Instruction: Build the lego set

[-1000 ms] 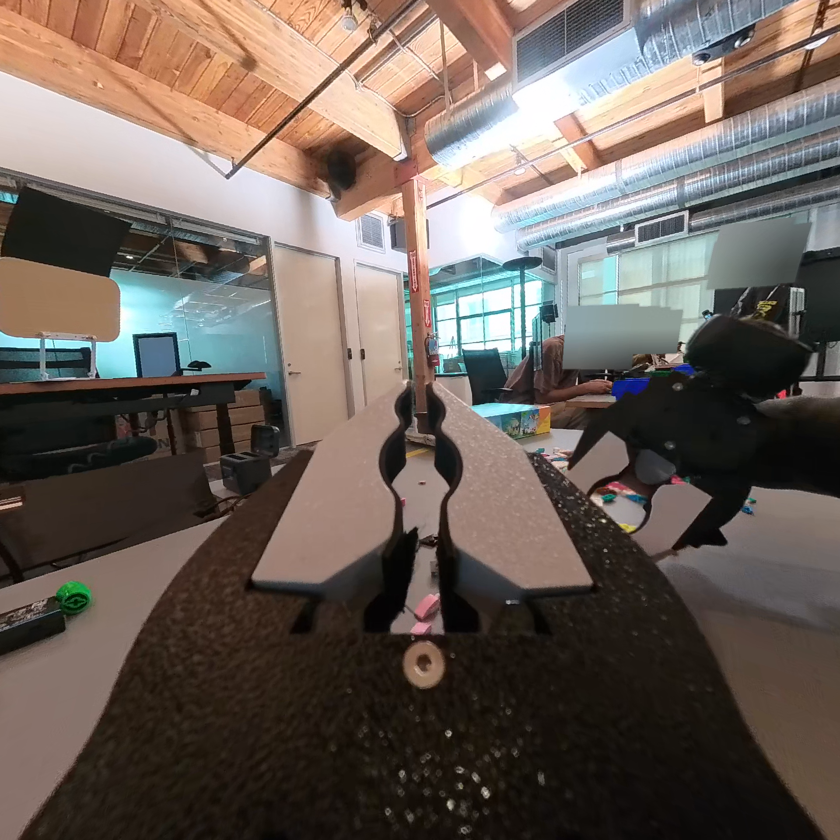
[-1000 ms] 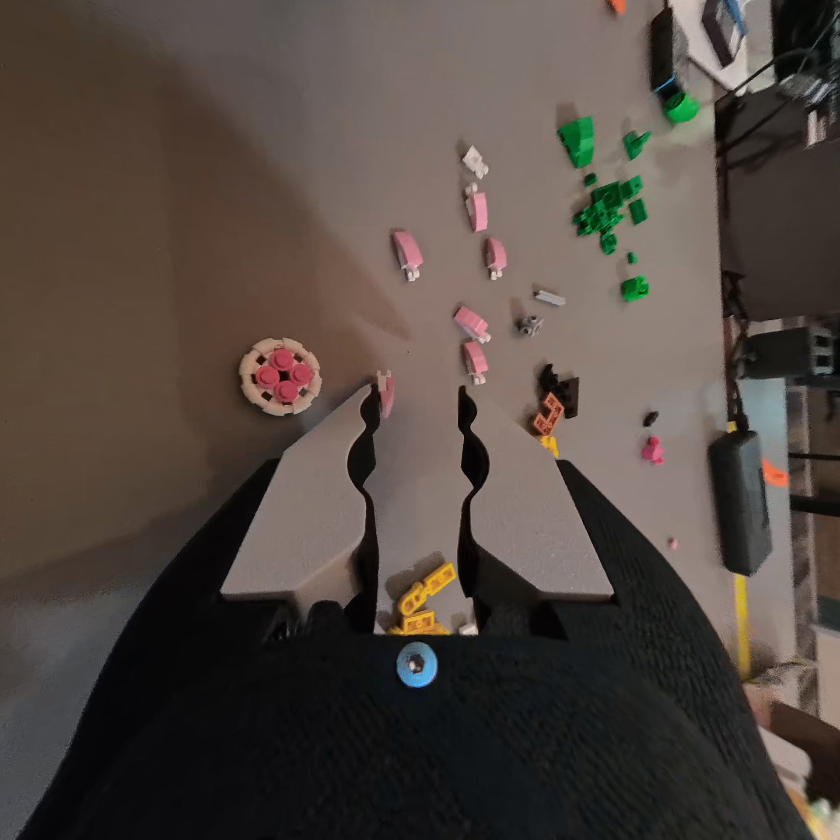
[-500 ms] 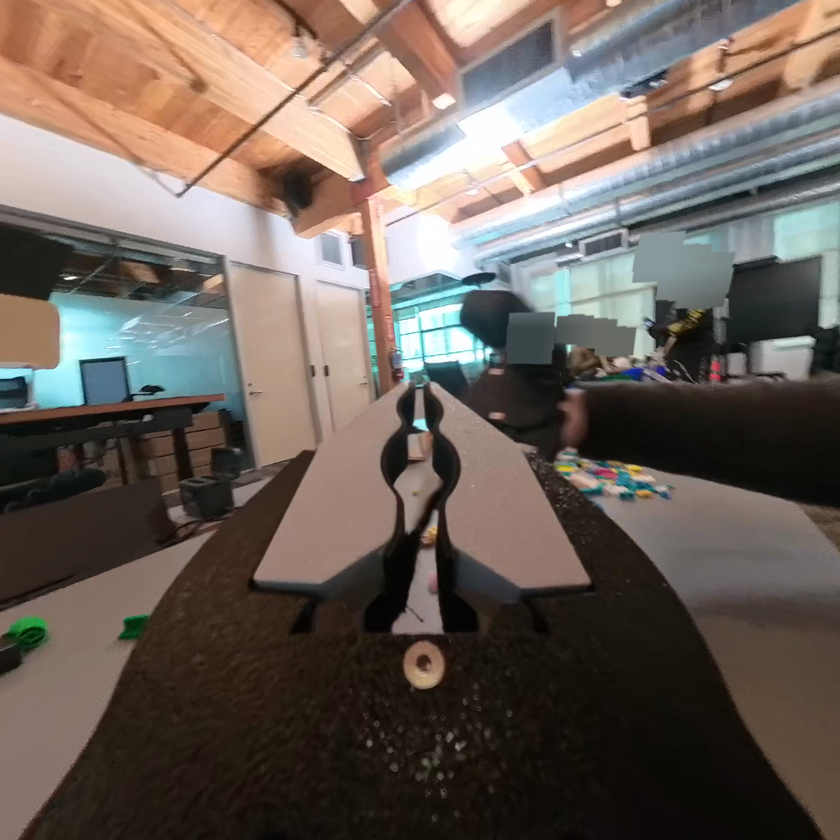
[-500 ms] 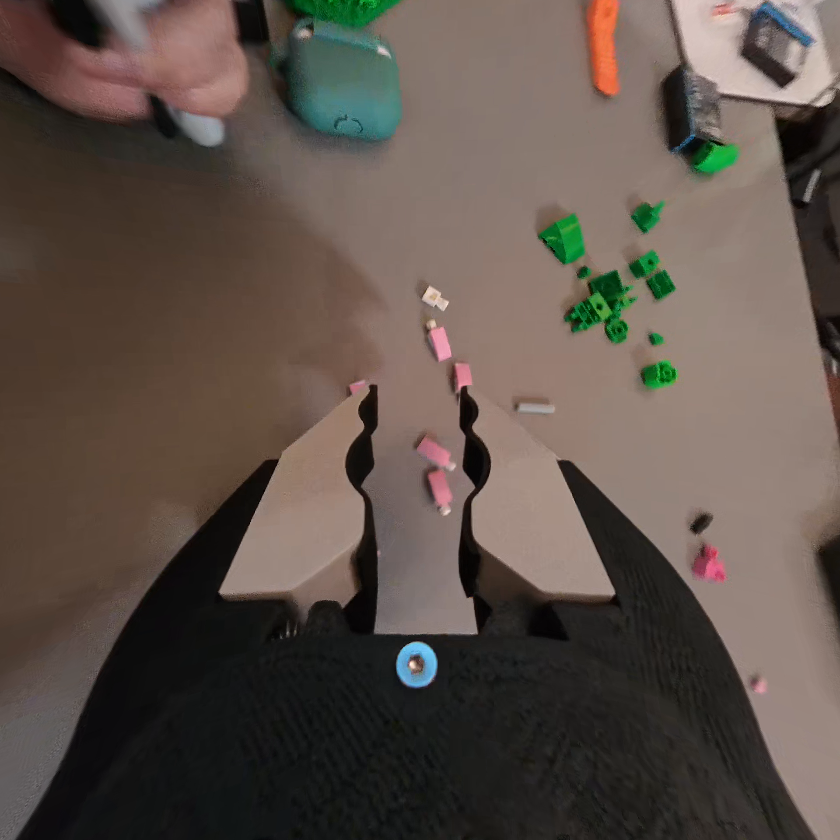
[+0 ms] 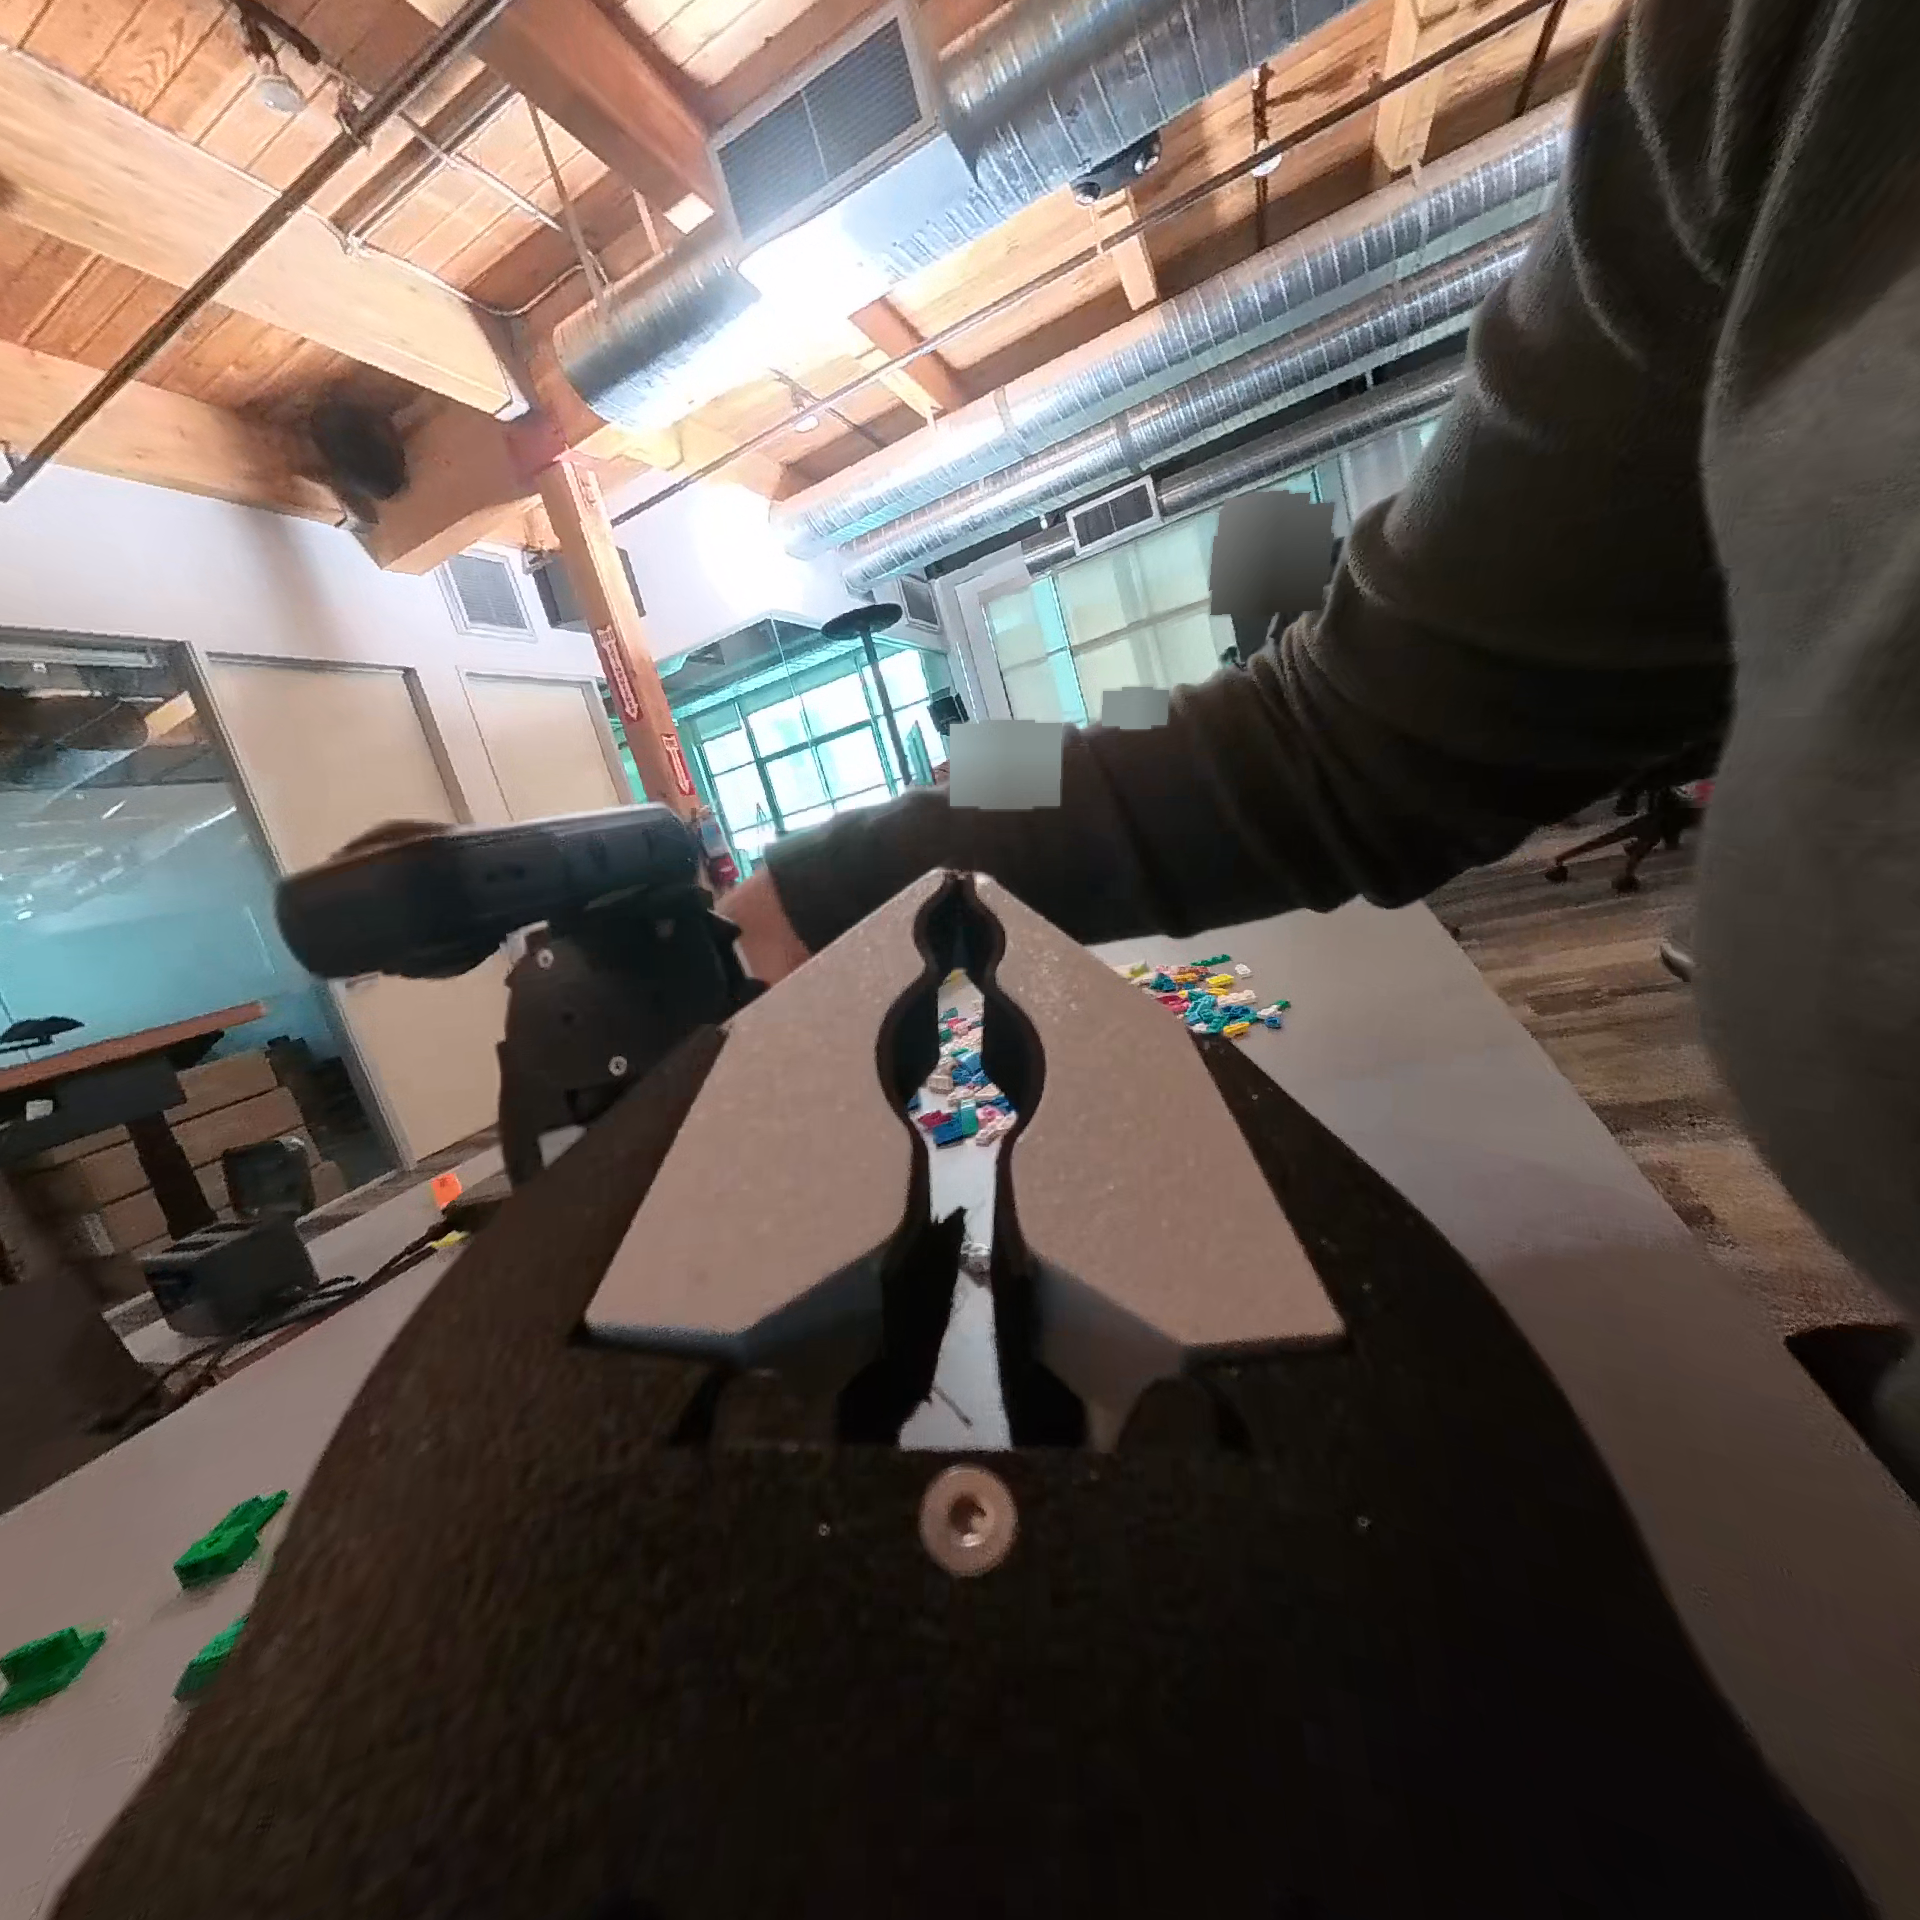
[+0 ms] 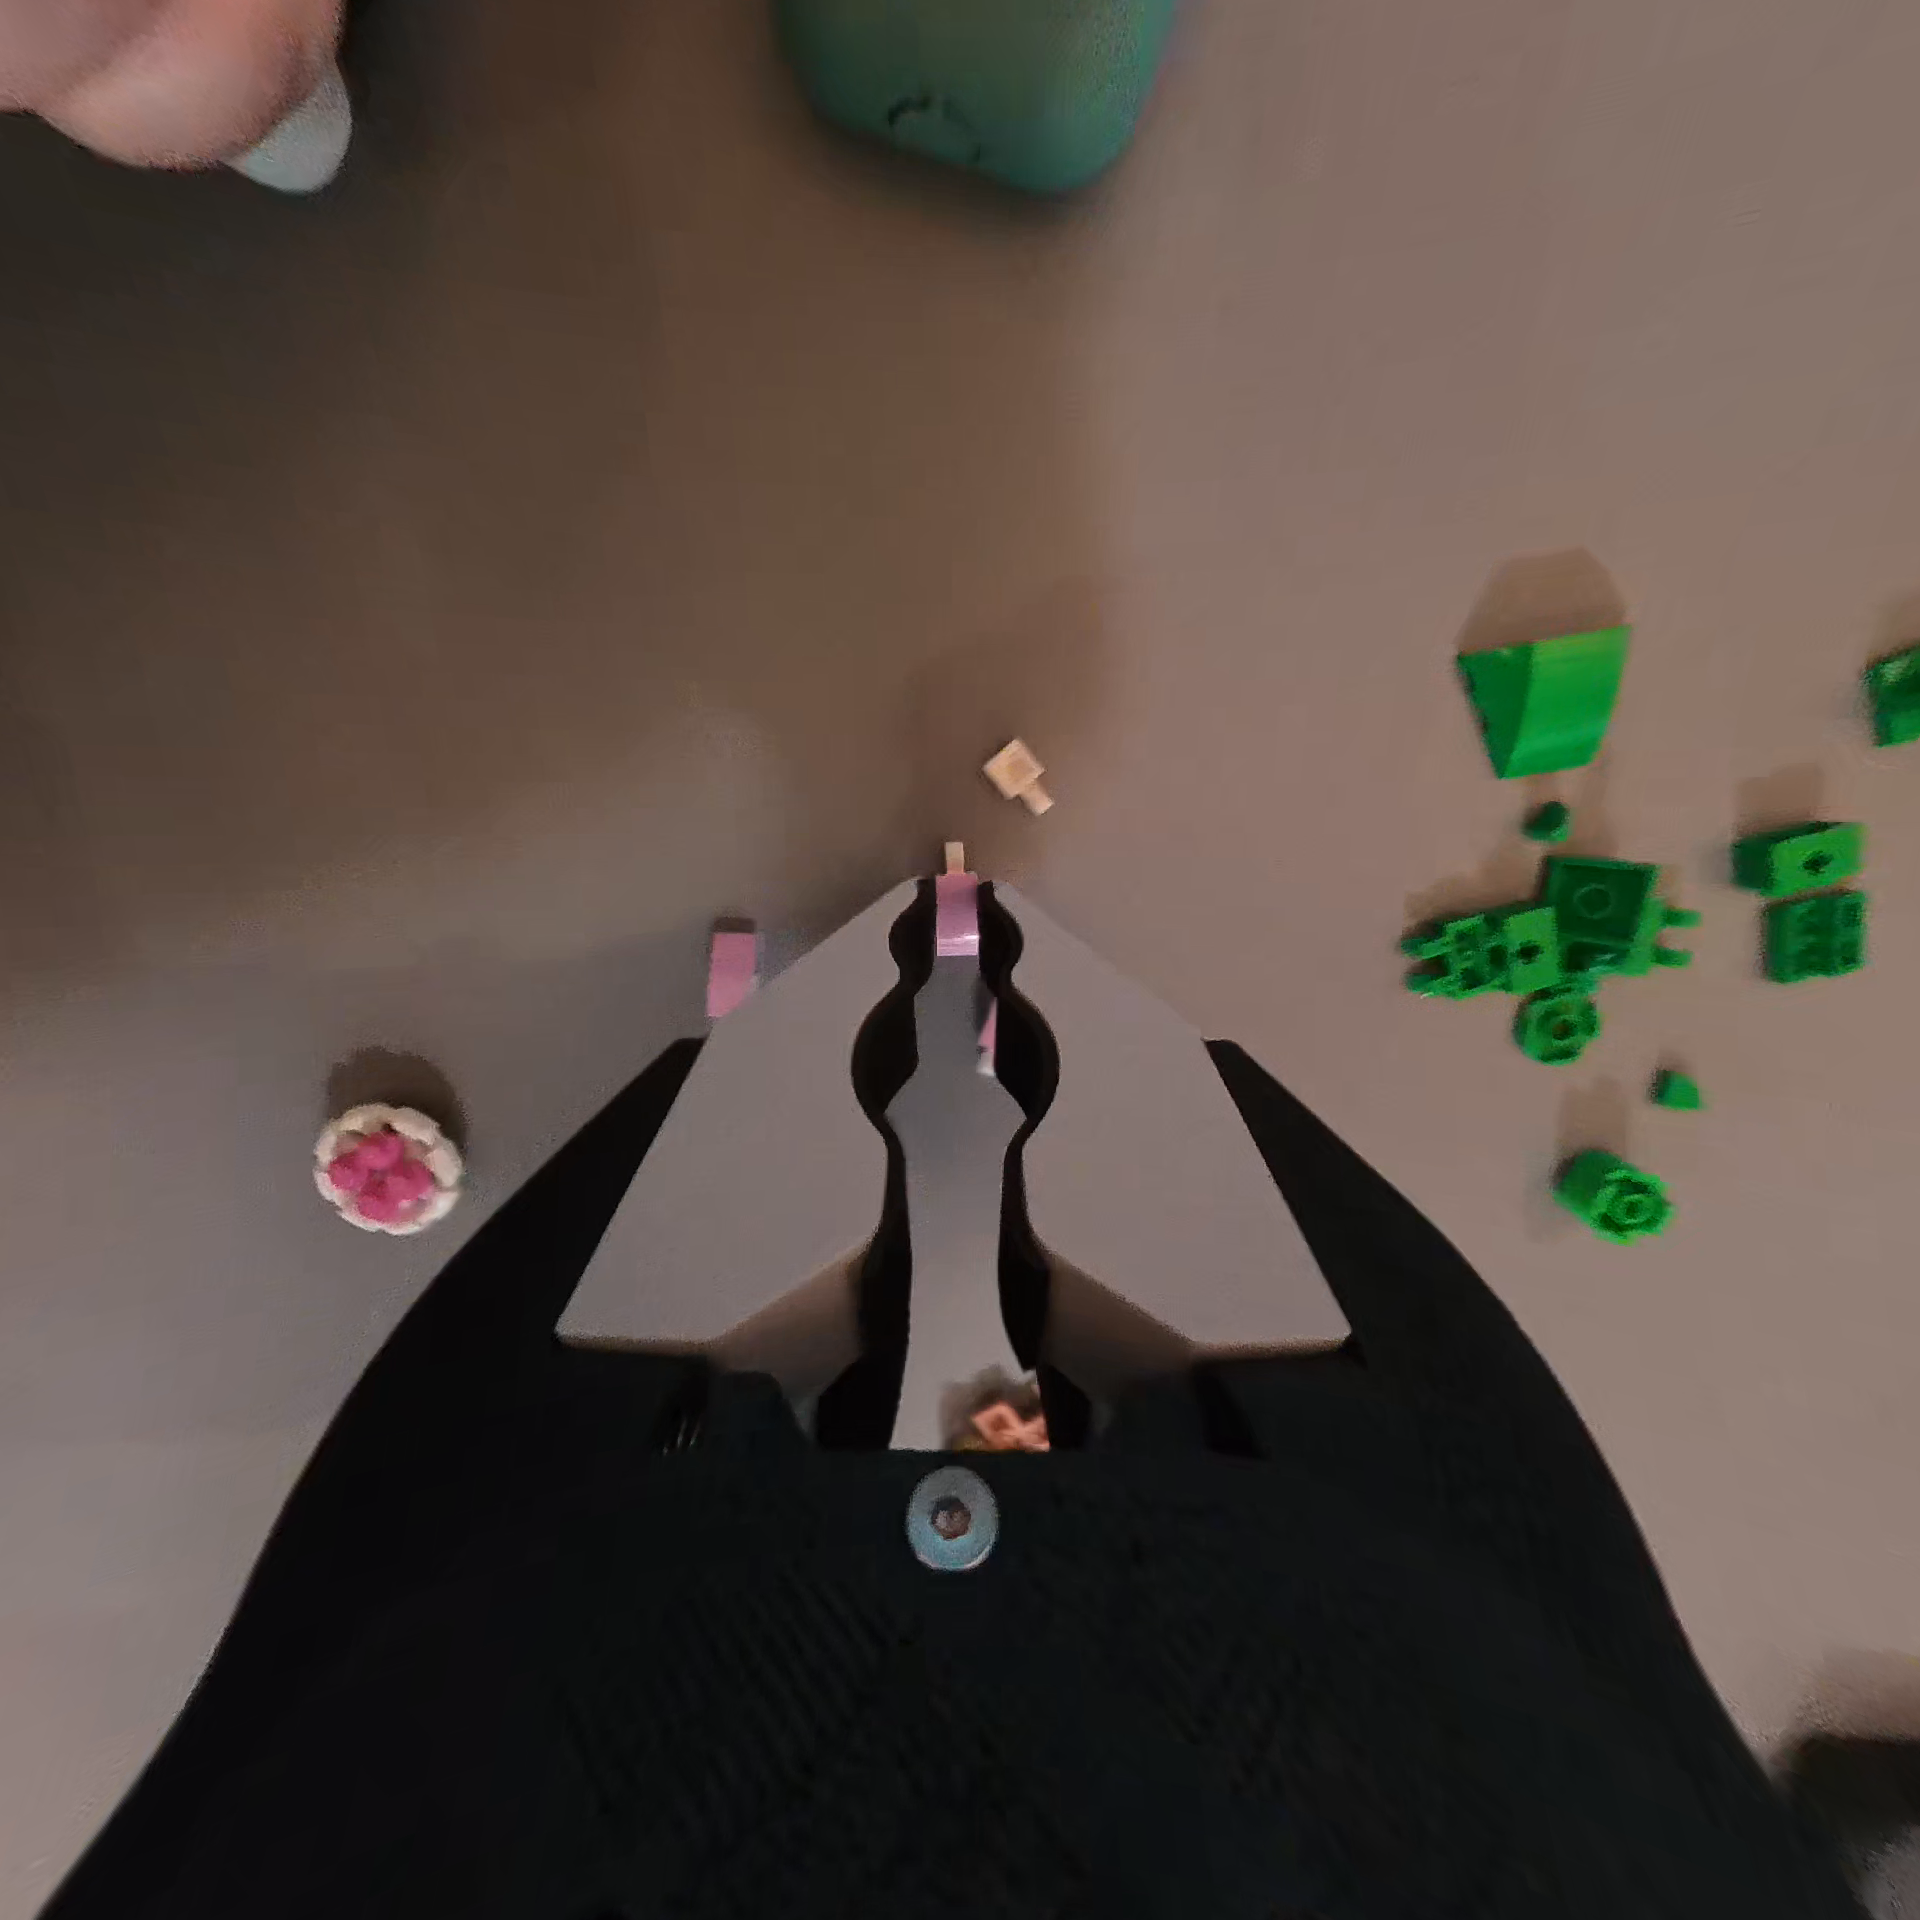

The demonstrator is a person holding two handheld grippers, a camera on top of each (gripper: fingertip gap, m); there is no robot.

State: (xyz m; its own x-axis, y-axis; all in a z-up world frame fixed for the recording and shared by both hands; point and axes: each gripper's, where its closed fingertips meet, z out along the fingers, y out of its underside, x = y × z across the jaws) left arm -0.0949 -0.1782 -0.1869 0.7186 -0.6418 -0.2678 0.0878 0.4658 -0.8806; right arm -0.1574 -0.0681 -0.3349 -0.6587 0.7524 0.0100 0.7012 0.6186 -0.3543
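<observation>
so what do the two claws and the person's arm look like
Both claws are alike: the left claw and right claw each have two flat grey wedge fingers with wavy inner edges on a rough black body, with a screw at its centre. The arm wears a dark grey long sleeve.

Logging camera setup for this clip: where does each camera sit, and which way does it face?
Left wrist view: on the left gripper, nearly level over the table; shows its shut fingers, the right gripper and a sleeve.
Right wrist view: on the right gripper, facing straight down; its fingers pinch a pink brick, a hand top left.
Shared: the table and green bricks.
</observation>
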